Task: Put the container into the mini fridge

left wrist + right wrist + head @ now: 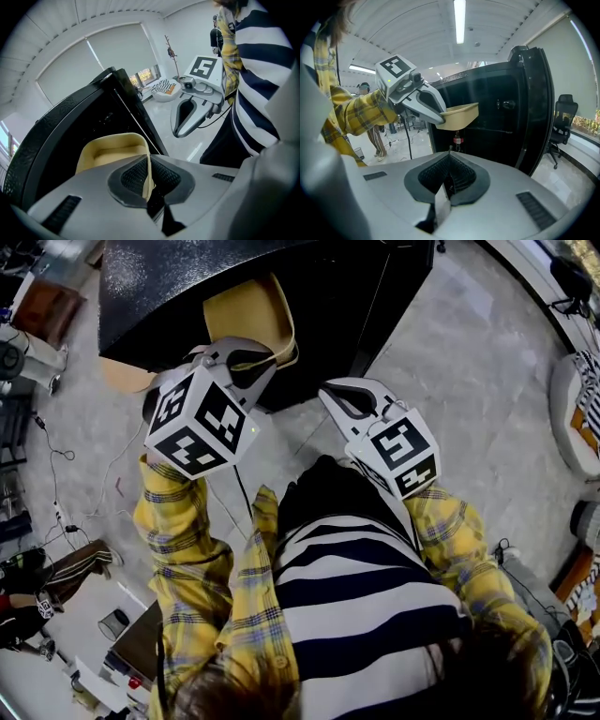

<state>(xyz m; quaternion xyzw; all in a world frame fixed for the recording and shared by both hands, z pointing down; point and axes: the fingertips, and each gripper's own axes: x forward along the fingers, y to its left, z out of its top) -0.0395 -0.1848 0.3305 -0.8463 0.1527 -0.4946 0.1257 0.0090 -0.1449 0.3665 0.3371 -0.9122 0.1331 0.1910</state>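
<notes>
Pale floor (pixel 469 362) under open black mini fridge (pixel 187 277). Container (pixel 248 310) at fridge mouth, wall clamped in left gripper (pixel 149 174) jaws. Right gripper (pixel 449 161) jaws together, empty, short of fridge. Advised: keep level, enter clear of door (pixel 539 108).

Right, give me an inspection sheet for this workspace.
Surface: grey floor; no table seen.
Job's things: container held up before the fridge; door open; bottle inside.
Clutter: bin at the floor's edge.
Grippers: left gripper shut on the container's rim; right gripper shut, empty.
Cables: cable loose on the floor at left.
Surroundings: chair, window blind.
</notes>
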